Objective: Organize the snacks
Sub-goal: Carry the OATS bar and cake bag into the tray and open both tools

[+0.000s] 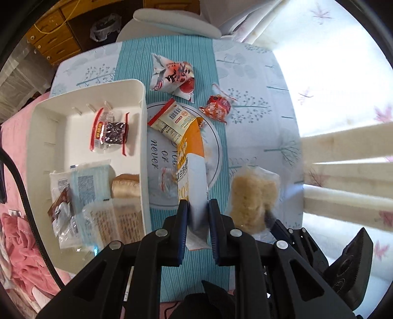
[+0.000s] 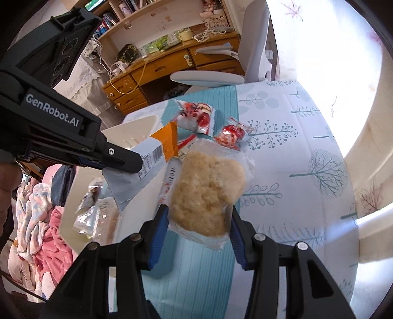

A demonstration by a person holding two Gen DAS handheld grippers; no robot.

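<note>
My left gripper (image 1: pixel 197 211) is shut on a long orange and white snack packet (image 1: pixel 192 157), held above the round plate (image 1: pixel 218 147); the same packet (image 2: pixel 157 149) and left gripper (image 2: pixel 127 163) show in the right wrist view. My right gripper (image 2: pixel 199 220) is shut on a clear bag holding a pale rice-crisp cake (image 2: pixel 206 193), lifted above the table; that cake (image 1: pixel 253 196) sits right of the left gripper. A white tray (image 1: pixel 44 117) at the left holds several wrapped snacks.
On the table lie a white and red bag (image 1: pixel 172 76), a small red candy packet (image 1: pixel 217 106) and a white barcode packet (image 1: pixel 172 120) on the plate. A grey chair (image 1: pixel 176 22) stands beyond the table. Pink bedding (image 1: pixel 19 235) lies left.
</note>
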